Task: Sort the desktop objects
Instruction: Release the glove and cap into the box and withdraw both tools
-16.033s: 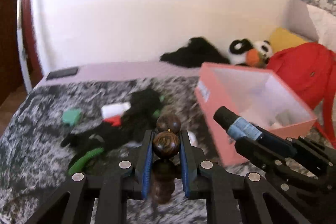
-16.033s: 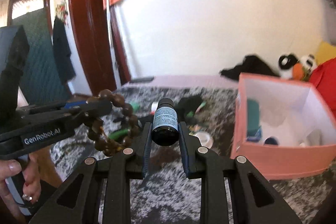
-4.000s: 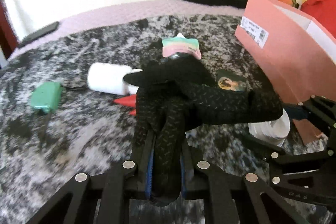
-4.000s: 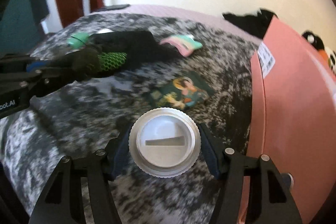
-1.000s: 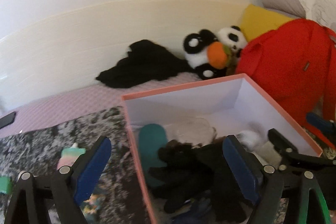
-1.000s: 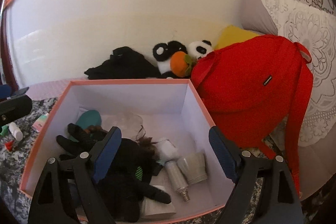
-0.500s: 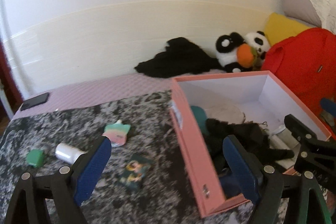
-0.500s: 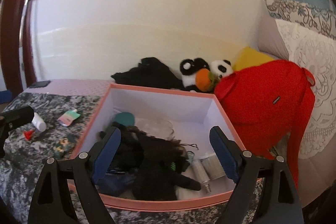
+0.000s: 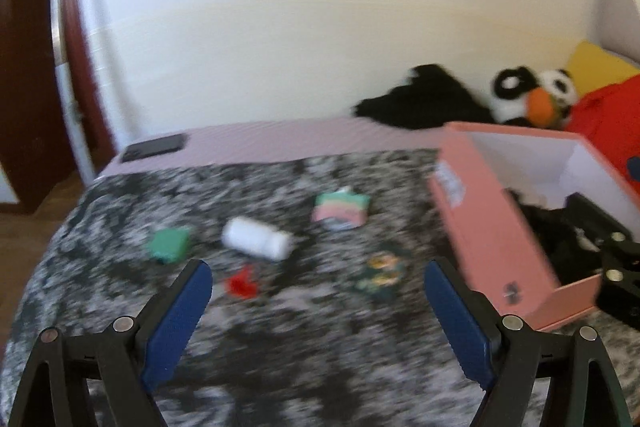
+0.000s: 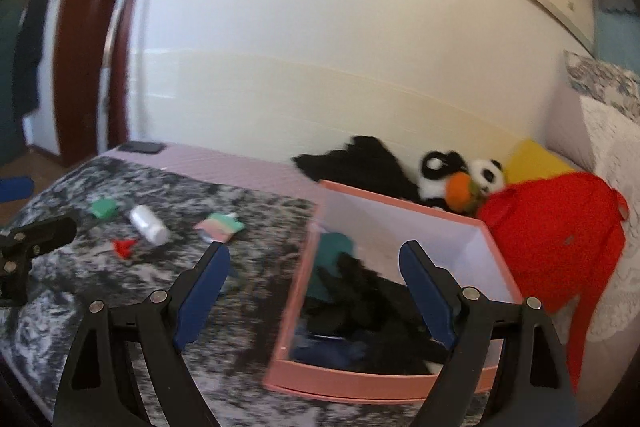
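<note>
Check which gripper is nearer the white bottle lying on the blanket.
Left. The left gripper faces the white bottle just ahead; the right gripper sits over by the pink box, bottle far left.

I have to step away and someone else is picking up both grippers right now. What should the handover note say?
Left gripper: open, holding nothing.
Right gripper: open, holding nothing.
Pink box: on the right of the blanket, already holding the black glove, a teal item and other bits.
Left on the blanket: green block, white bottle, pastel striped item, small red piece, picture card.
Next: pick these up and drop them into the box.
</note>
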